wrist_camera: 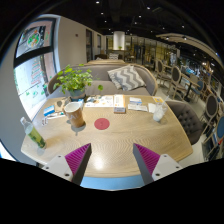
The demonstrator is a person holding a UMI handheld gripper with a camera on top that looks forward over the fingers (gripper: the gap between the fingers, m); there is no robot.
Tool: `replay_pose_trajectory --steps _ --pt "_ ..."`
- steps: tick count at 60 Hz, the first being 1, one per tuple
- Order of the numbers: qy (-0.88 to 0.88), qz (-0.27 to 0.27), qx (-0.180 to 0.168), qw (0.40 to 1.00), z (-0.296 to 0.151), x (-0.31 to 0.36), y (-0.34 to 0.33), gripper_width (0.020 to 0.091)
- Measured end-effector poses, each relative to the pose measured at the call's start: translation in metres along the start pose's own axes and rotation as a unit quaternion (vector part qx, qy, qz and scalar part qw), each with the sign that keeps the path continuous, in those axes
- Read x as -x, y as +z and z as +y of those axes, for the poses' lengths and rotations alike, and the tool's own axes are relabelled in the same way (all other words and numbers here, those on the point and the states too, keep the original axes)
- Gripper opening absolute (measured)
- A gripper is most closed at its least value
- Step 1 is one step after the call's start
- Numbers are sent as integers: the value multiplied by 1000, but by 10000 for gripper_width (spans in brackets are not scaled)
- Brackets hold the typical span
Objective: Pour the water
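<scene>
My gripper [112,165] hangs open above the near edge of a light wooden table [120,145], with nothing between its two pink-padded fingers [77,157]. Beyond the fingers, a tan cup [75,114] stands on the table toward the left. A round red coaster [102,124] lies just right of the cup. A clear bottle with a green label [33,134] stands at the table's left end, well left of my left finger. A small pale cup [158,113] sits toward the right end.
A leafy green plant [72,82] rises behind the tan cup. Books and papers [127,102] lie along the table's far side. Sofas with a zigzag cushion [127,77] stand behind the table, and chairs [195,110] at its right.
</scene>
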State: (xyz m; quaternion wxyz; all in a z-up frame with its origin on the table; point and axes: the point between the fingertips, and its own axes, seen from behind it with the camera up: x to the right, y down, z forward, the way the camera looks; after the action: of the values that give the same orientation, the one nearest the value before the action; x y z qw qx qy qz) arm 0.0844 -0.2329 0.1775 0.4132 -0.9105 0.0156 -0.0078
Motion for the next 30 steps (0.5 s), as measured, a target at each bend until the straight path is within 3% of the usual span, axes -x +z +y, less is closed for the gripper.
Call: replay_pose_trajectory --steps 17,30 --pt "7 19 9 1000 30 12 -12 850" --pt "8 13 21 1000 74 93 -34 849"
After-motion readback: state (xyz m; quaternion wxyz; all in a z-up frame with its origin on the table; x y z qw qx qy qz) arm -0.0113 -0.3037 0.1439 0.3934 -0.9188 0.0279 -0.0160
